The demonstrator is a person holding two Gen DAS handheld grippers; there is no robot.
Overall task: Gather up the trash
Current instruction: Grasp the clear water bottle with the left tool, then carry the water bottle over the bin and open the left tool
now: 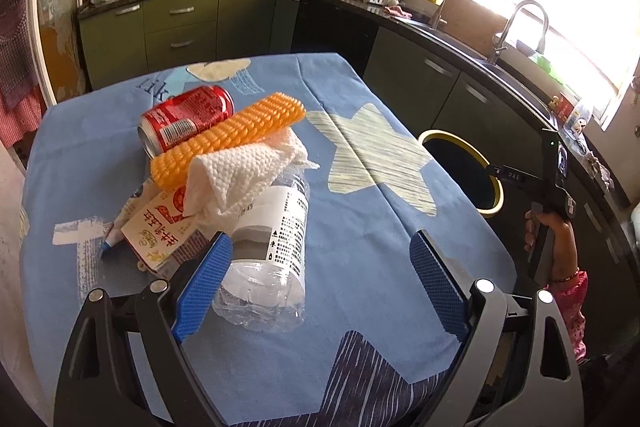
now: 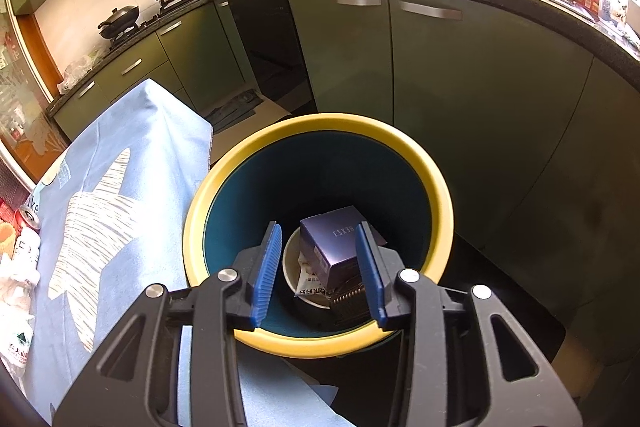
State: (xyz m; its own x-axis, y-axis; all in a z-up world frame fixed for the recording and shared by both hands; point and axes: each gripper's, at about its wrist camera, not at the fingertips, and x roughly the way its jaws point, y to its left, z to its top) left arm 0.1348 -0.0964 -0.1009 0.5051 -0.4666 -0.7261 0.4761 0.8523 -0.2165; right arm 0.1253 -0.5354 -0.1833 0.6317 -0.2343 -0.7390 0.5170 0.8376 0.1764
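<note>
Left gripper (image 1: 320, 259) wide open over plastic bottle (image 1: 272, 251), right gripper (image 2: 318, 267) parted, empty, above bin (image 2: 320, 131)

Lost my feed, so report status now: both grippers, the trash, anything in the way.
Left gripper open, plastic bottle at its left pad. Right gripper open, empty, over the bin. Tissue lies on the bottle.

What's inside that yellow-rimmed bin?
In the bin: a dark purple box over a white bowl and a wrapper. Whatever lies beneath them is hidden.
</note>
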